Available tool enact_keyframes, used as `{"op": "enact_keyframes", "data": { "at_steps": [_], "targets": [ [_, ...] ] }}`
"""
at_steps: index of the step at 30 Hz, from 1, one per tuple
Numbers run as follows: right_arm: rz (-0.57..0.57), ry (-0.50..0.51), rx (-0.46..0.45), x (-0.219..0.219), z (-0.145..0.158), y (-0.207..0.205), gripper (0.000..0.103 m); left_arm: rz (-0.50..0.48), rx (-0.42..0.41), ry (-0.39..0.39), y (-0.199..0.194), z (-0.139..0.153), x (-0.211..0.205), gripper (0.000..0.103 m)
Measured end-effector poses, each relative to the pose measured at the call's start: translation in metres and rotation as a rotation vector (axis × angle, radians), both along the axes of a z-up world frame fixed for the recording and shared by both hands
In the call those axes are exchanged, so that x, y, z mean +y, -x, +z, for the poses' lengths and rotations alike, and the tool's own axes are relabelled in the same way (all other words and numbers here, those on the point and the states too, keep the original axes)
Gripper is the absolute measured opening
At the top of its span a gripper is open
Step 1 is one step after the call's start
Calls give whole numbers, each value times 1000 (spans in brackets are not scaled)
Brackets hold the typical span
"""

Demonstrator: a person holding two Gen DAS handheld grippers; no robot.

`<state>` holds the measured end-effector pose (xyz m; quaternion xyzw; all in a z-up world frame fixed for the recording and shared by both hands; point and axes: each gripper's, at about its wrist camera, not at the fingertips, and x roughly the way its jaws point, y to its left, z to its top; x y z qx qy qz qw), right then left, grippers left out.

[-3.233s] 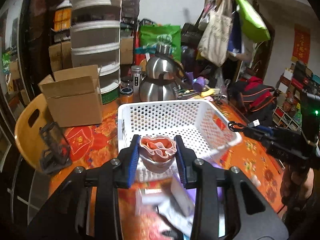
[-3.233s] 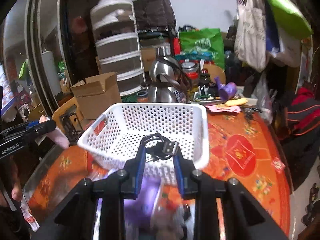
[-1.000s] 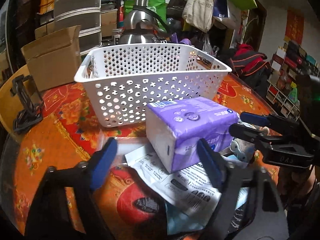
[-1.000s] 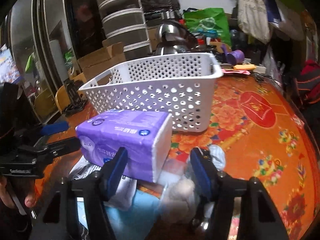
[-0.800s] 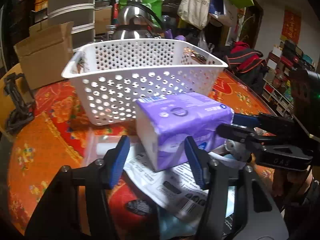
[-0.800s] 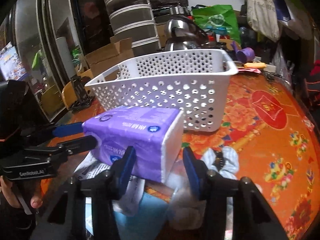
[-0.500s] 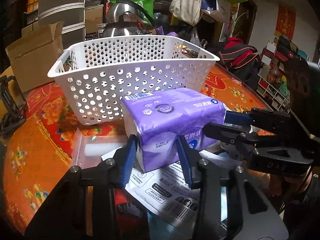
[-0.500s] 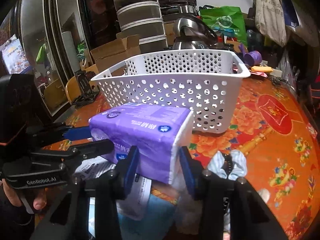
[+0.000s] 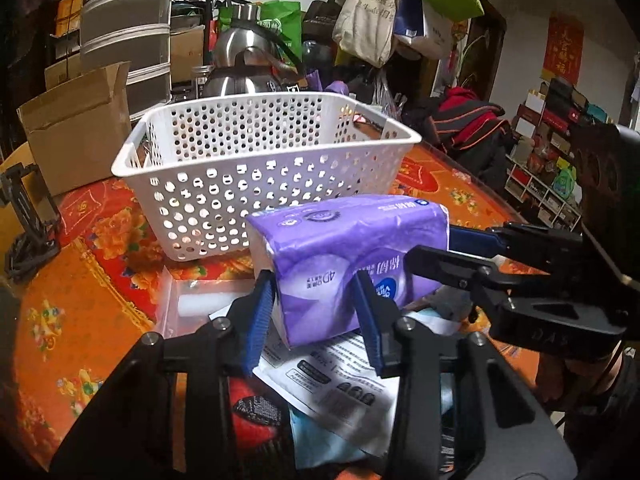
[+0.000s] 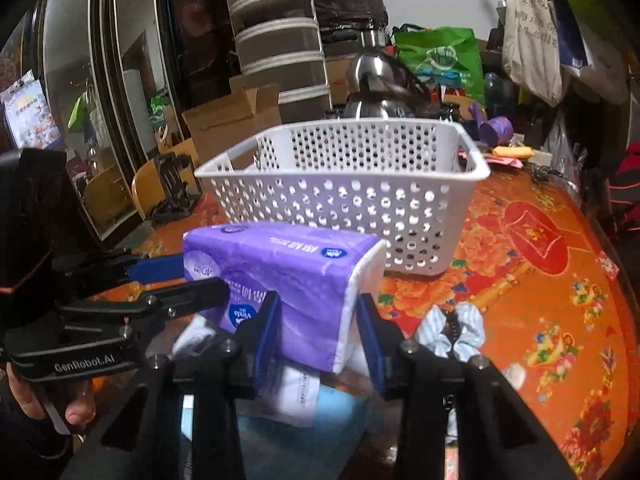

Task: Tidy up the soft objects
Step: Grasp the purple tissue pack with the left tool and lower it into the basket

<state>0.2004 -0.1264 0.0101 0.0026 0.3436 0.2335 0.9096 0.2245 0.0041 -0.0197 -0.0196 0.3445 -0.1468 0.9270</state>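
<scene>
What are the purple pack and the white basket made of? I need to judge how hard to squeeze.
The purple pack looks like soft tissue in thin glossy plastic film: it wrinkles and dents where the left gripper and right gripper pinch it, with white paper at its end. The white basket seems rigid moulded plastic, matte and perforated.

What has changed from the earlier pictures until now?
Both grippers came down from the white basket. The left gripper and right gripper closed on opposite ends of the purple tissue pack. Basket and striped scrunchie kept their places.
</scene>
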Motion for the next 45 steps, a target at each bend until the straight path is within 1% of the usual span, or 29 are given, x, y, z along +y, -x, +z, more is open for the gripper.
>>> {"op": "enact_keyframes", "data": {
  "at_steps": [2, 7, 11, 13, 16, 19, 22, 24, 25, 29, 33, 36, 37, 41, 42, 43, 44, 45],
  "targets": [
    [-4, 8, -18, 3, 9, 5, 38, 9, -8, 18, 5, 9, 3, 38],
    [3, 21, -50, 10, 34, 13, 38, 25, -61, 11, 18, 39, 8, 38],
    [6, 19, -96, 14, 66, 13, 38, 25, -103, 30, 22, 71, 16, 38],
    [6, 27, -135, 18, 90, 9, 38, 28, -126, 40, 20, 91, 19, 38],
    [11, 30, -174, 22, 118, -7, 38, 38, -176, 34, 10, 124, 24, 38],
    [22, 31, -172, 25, 137, -33, 38, 62, -209, 33, -10, 148, 29, 38],
    [19, 29, -143, 27, 144, -67, 38, 73, -193, 60, -45, 159, 37, 38],
    [13, 32, -114, 29, 139, -92, 38, 74, -168, 67, -75, 156, 43, 38],
    [12, 33, -96, 29, 134, -105, 38, 75, -150, 68, -91, 151, 44, 38],
    [11, 30, -42, 31, 109, -139, 38, 83, -87, 74, -137, 127, 47, 38],
    [10, 27, 14, 34, 81, -171, 38, 109, -30, 71, -170, 99, 51, 38],
    [-1, 55, 56, 41, 60, -192, 38, 140, 25, 58, -195, 74, 50, 38],
    [-6, 64, 68, 42, 54, -196, 38, 150, 59, 65, -206, 63, 51, 38],
    [-11, 88, 115, 44, 33, -218, 38, 182, 155, 104, -234, 38, 56, 38],
    [-20, 112, 121, 45, 29, -224, 38, 187, 202, 122, -242, 31, 57, 38],
    [-33, 129, 123, 45, 27, -228, 38, 188, 237, 150, -247, 25, 59, 40],
    [-63, 137, 121, 40, 27, -232, 38, 193, 252, 182, -249, 21, 62, 40],
    [-83, 131, 121, 35, 28, -233, 38, 200, 250, 193, -249, 21, 65, 42]
  ]
}}
